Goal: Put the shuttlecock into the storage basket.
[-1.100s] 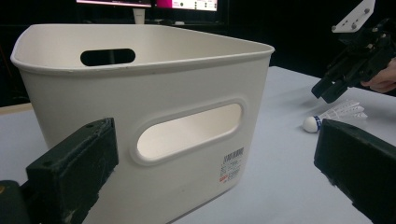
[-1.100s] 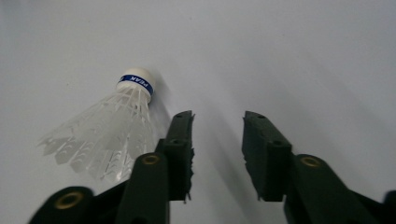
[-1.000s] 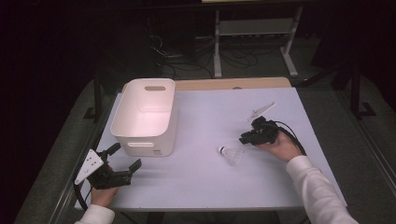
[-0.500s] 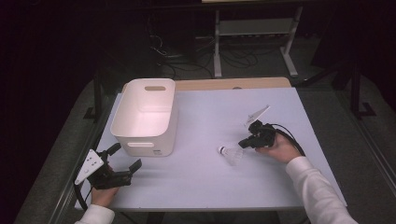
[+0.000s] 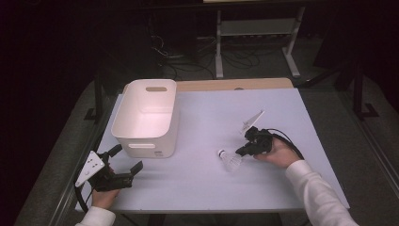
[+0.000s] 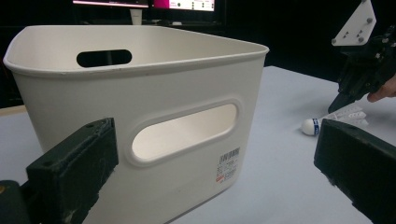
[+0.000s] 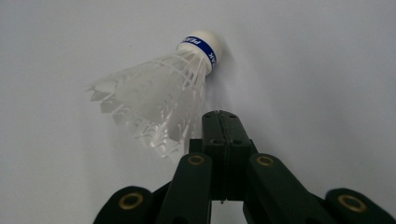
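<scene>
The table spread pale and wide in front of you in the high view, its bare top taking up the middle of the scene. The white bin stood on it at about ten o'clock from the table's centre, upright and open at the top, with a slot handle cut into each end; in the left gripper view the bin rose just ahead of the jaws, a small barcode label low on its near wall. Your left gripper lay at about eight o'clock, near the table's front left corner and just short of the bin, with its jaws spread wide and nothing between them. Your right gripper sat at about four o'clock, held in your right hand, its tips pointing toward nine o'clock. In the right gripper view its jaws were pressed flat together with nothing caught between them, the tips just beside the feathered skirt. The shuttlecock lay on its side on the table just beyond those tips, well apart from the bin; in the right gripper view the shuttlecock showed its white cork tip with a blue band pointing to one o'clock.
</scene>
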Available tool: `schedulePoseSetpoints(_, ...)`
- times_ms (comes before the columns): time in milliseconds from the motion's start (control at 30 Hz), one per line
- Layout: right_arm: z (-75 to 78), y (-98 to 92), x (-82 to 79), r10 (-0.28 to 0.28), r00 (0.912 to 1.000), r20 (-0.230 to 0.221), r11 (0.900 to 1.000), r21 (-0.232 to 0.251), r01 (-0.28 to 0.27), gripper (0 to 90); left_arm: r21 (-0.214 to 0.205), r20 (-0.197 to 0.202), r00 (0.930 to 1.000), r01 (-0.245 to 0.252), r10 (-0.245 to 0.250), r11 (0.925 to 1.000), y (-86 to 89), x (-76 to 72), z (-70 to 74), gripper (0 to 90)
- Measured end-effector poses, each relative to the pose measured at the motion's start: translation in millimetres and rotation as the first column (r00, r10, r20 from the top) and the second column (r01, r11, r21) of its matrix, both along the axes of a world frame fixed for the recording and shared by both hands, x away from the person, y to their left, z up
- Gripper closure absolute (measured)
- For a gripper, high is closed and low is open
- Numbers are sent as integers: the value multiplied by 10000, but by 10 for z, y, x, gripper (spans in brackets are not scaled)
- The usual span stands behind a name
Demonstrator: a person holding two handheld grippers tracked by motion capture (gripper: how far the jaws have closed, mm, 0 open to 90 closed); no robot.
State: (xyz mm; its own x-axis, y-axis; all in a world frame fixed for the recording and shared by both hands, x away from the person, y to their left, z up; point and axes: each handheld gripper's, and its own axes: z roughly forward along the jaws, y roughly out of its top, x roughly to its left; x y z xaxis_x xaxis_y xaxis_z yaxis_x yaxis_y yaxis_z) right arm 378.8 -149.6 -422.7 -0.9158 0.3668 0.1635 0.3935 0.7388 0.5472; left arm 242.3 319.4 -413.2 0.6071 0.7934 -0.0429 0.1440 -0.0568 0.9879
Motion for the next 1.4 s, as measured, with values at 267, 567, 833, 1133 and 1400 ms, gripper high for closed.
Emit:
schedulePoseSetpoints(267, -2, 108, -48, 501, 9985, -223, 9987, 122, -498, 888, -27, -42, 10000, 0, 0, 10000, 3, -7, 4, 0)
schedulePoseSetpoints(567, -12, 230, -91, 1007, 9938, -471, 9946, 284, -995, 888, -2, -24, 10000, 11, -11, 10000, 6, -8, 7, 0)
schedulePoseSetpoints(833, 8, 418, -157, 1622, 9850, -591, 9860, 499, -1594, 887, 66, -22, 10000, 12, -12, 10000, 11, -9, 10, 0)
schedulePoseSetpoints(1133, -33, 618, -148, 2003, 9781, -560, 9789, 532, -1974, 887, -10, 3, 10000, 19, -19, 10000, 13, -11, 12, 0)
schedulePoseSetpoints(1400, -57, 781, -136, 2245, 9731, -525, 9729, 690, -2208, 887, -12, 20, 10000, 42, -42, 10000, 16, -13, 14, 0)
